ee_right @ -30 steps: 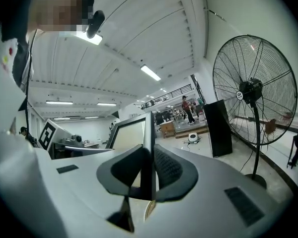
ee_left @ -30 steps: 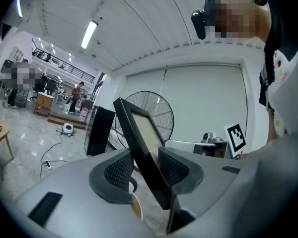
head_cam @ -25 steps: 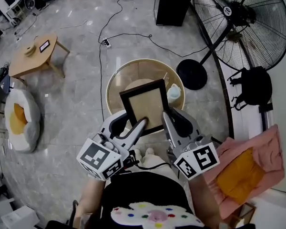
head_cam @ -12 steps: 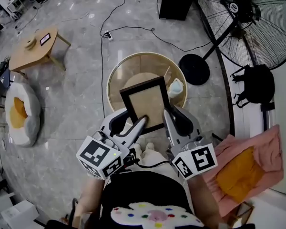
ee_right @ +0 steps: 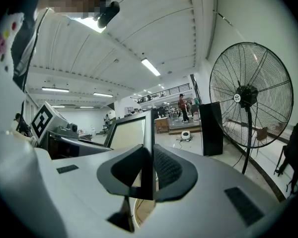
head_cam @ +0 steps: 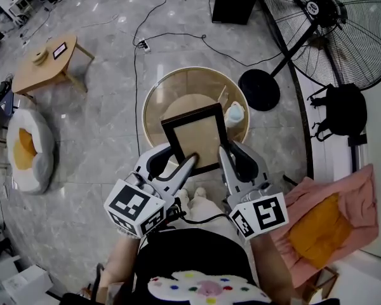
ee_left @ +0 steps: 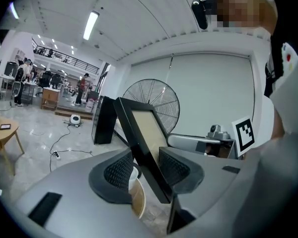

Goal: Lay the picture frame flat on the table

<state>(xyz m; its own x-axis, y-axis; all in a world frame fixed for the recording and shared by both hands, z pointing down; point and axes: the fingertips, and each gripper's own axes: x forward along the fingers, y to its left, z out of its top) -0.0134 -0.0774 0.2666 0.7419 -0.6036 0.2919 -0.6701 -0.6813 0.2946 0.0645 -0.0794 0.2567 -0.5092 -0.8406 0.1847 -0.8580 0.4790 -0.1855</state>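
The picture frame (head_cam: 195, 137), black with a tan panel, is held tilted above the round glass table (head_cam: 153, 103). My left gripper (head_cam: 181, 156) grips its lower left edge and my right gripper (head_cam: 227, 148) its lower right edge. In the left gripper view the frame (ee_left: 141, 128) runs slantwise through the left gripper (ee_left: 145, 170), wedged between the two ribbed pads. In the right gripper view the frame (ee_right: 126, 133) stands edge-on, and the right gripper (ee_right: 150, 175) pinches its black border from both sides.
A white cup (head_cam: 233, 114) stands on the table's right side. On the floor beyond are a large standing fan (head_cam: 330, 30) with its round base (head_cam: 259, 89) and a black cabinet (head_cam: 235, 2). A black bag (head_cam: 343, 113) and pink cushion (head_cam: 327, 227) lie right, a wooden side table (head_cam: 47, 68) left.
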